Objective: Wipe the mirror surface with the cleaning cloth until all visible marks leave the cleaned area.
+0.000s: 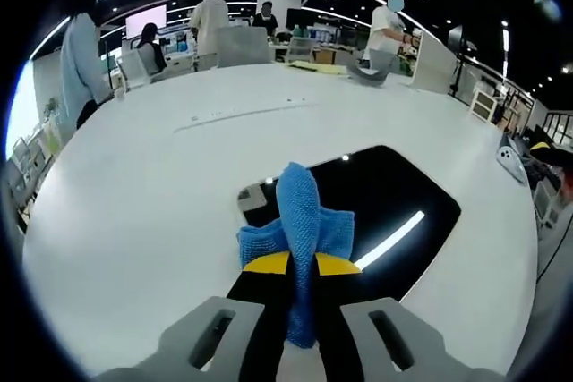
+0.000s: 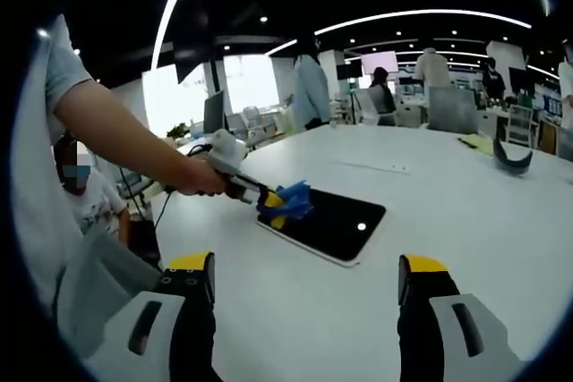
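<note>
A flat dark mirror [image 1: 385, 212] [image 2: 333, 221] lies on the white table [image 1: 143, 221] and reflects ceiling lights. My left gripper [image 1: 302, 267] is shut on a blue cleaning cloth [image 1: 303, 225], which sticks out past the yellow fingertips over the mirror's near-left edge. In the right gripper view the left gripper [image 2: 279, 203] comes in from the left, held by a person's hand [image 2: 199, 176], with the blue cloth [image 2: 288, 198] at the mirror's left end. My right gripper [image 2: 304, 279] stands open above the bare table, nearer than the mirror, with nothing between its fingers.
A grey curved object [image 1: 369, 73] [image 2: 510, 157] and yellow sheets [image 1: 313, 66] lie at the table's far side. Several people [image 1: 208, 24] stand and sit beyond the table among desks and screens. A seated person [image 2: 81, 203] is at the left of the right gripper view.
</note>
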{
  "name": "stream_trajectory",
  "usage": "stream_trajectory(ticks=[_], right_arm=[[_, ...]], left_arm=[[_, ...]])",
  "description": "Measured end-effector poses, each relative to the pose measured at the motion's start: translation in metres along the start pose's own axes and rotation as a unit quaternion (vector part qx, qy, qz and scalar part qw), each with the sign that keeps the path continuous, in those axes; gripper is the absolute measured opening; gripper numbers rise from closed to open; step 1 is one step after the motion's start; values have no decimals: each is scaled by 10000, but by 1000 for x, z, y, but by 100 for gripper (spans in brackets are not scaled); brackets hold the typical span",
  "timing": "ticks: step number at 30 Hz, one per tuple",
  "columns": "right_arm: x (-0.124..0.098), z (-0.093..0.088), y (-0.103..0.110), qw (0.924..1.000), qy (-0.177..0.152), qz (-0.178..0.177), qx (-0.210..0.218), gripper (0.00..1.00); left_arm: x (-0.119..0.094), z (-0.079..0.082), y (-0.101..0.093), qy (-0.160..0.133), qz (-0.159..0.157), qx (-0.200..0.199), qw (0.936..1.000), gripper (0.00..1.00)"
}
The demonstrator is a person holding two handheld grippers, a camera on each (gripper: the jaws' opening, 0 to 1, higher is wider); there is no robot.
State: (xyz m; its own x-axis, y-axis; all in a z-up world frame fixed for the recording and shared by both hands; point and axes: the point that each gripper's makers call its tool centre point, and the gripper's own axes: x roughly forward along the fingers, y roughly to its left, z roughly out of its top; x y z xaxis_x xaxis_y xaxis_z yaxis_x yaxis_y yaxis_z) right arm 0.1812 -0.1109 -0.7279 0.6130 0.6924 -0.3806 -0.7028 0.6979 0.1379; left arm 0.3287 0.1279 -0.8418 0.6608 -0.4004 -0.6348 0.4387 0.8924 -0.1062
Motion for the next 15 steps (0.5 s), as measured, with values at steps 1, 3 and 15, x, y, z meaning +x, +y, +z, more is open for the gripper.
stream_trajectory(ticks=[1, 3, 15], right_arm=[[0, 0, 1, 10000, 4, 11, 5, 83], [0, -2, 2, 10000, 37, 38, 9, 82], [-4, -7, 2, 10000, 36, 49, 23, 82]], left_arm=[[-1, -1, 0, -2, 9, -14, 10000, 7], [-3, -2, -2, -12, 19, -25, 10000, 7], [-9, -8, -5, -8, 51, -55, 10000, 7]])
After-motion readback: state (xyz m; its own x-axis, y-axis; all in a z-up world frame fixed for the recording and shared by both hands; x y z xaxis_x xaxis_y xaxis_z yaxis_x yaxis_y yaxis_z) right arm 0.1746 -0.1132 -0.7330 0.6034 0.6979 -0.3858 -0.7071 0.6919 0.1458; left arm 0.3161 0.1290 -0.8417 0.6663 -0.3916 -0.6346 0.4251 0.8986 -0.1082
